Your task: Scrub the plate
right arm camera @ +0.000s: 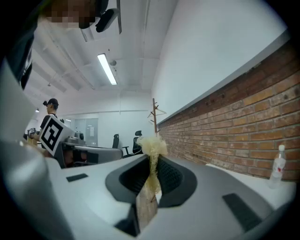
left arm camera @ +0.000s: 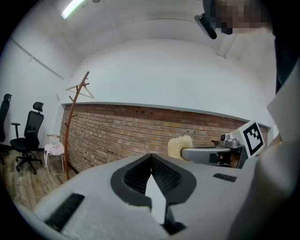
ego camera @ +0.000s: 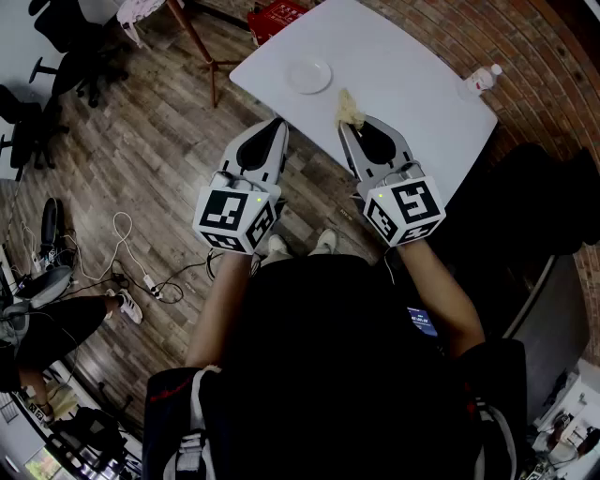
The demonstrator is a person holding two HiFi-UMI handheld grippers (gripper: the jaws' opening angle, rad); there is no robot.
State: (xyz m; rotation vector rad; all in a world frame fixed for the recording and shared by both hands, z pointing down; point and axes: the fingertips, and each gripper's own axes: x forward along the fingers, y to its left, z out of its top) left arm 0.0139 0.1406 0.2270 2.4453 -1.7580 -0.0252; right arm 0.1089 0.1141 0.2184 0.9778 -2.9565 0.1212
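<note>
A small white plate [ego camera: 308, 75] lies on the white table [ego camera: 403, 66], beyond both grippers and with nothing on it. My right gripper [ego camera: 345, 127] is shut on a yellowish sponge [ego camera: 350, 110], held over the table's near edge. In the right gripper view the sponge [right arm camera: 152, 149] sticks out past the shut jaws of the right gripper [right arm camera: 152, 161]. My left gripper [ego camera: 278, 124] hangs just short of the table, over the floor, shut and holding nothing. In the left gripper view the left gripper [left arm camera: 151, 157] has its jaws together, with the sponge [left arm camera: 180, 146] showing to its right. The plate is in neither gripper view.
A plastic bottle [ego camera: 481, 81] stands at the table's far right corner, also the bottle [right arm camera: 280, 166] by the brick wall. A wooden coat stand [ego camera: 202, 47] and a red crate [ego camera: 277, 19] stand left of the table. Office chairs [ego camera: 66, 42] and cables [ego camera: 122, 253] are on the wooden floor.
</note>
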